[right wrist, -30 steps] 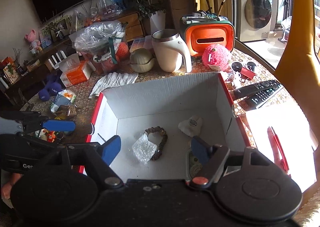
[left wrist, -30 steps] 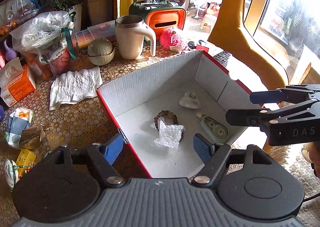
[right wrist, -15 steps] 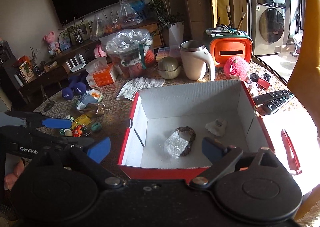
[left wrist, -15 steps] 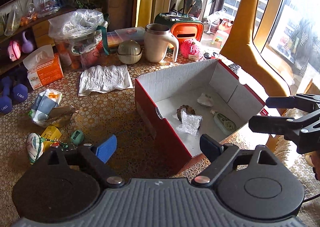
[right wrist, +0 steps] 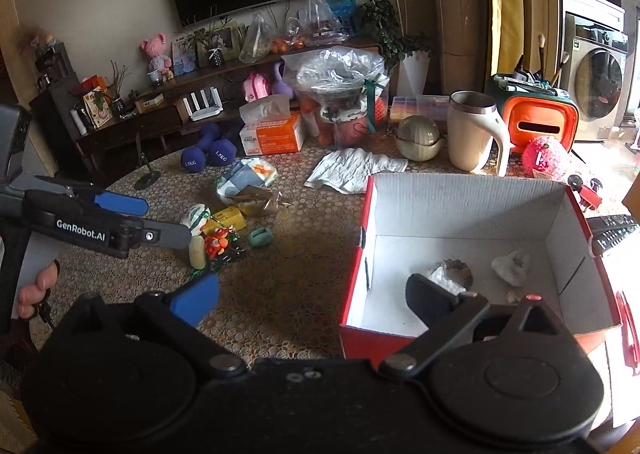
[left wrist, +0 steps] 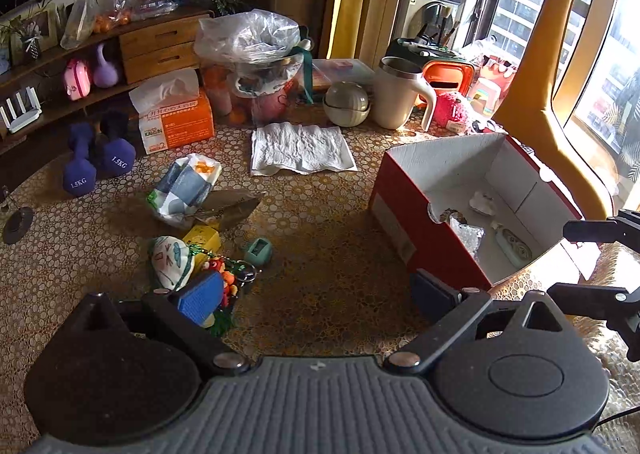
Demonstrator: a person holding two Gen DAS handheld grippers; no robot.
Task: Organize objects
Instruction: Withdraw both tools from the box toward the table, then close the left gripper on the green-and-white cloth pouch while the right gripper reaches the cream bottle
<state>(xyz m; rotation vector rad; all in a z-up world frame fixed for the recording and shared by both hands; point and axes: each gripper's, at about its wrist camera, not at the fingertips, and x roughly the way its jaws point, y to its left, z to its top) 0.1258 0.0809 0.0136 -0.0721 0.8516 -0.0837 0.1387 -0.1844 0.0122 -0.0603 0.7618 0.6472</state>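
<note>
A red cardboard box (left wrist: 400,210) with a white inside stands right of centre; a bead bracelet (right wrist: 460,272), a scrap of bubble wrap (left wrist: 466,236), a white shell-like piece (right wrist: 512,264) and a correction tape (left wrist: 514,248) lie in it. Left of the box is a heap of small items: a yellow packet (left wrist: 202,238), a teal holder (left wrist: 258,250), a white pouch (left wrist: 172,260) and a colourful keychain (right wrist: 216,242). My left gripper (left wrist: 316,294) hangs over the table between heap and box, its jaws opening with nothing between them. My right gripper (right wrist: 312,296) is open and empty at the box's near left corner.
Further back lie a crumpled paper towel (left wrist: 300,148), an orange tissue box (left wrist: 176,126), two purple dumbbells (left wrist: 96,166), a cream mug (left wrist: 398,98), a round lidded bowl (left wrist: 346,104) and a plastic-covered tub (left wrist: 256,66). Remotes (right wrist: 612,232) lie right of the box.
Both grippers have drawn back from over the box and swung left, so the heap of small items has come into view. Both jaws have spread wider. The box's contents have not moved.
</note>
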